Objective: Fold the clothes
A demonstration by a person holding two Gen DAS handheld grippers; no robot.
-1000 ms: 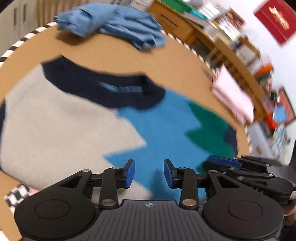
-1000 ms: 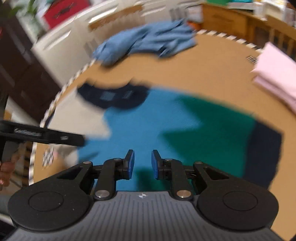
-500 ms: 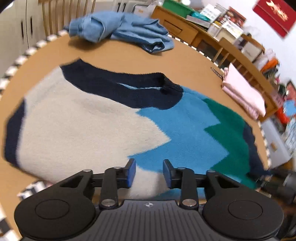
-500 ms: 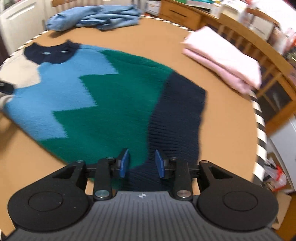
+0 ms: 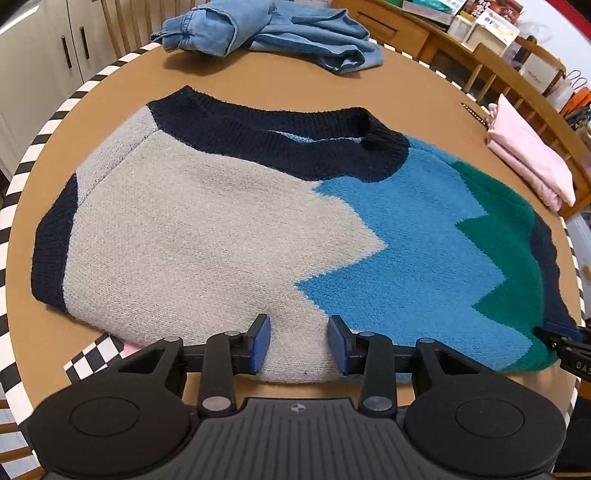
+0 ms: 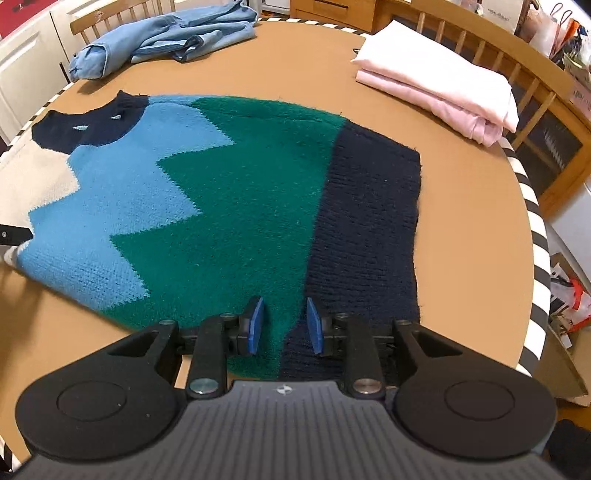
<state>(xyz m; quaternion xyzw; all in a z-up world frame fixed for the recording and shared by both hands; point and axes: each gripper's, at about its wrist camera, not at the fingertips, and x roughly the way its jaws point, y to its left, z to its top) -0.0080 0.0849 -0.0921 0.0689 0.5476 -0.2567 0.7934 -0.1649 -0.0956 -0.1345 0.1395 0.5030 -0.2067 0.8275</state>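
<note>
Fuzzy knitted wool sweater (image 5: 229,229), matt brown table (image 5: 277,88), crumpled denim (image 5: 273,29)

1. "DAS" in pale capitals stands on the black arm of the right gripper (image 5: 569,350), cut off by the picture's right edge, just beside the navy hem of the sweater (image 5: 258,229).
2. A paper bag (image 6: 502,16), far behind the folded pink clothes (image 6: 443,77), carries a printed line, too small to read surely.
3. Boxes (image 5: 491,26) on the shelf behind the table (image 5: 258,85) bear print, unreadable.
</note>
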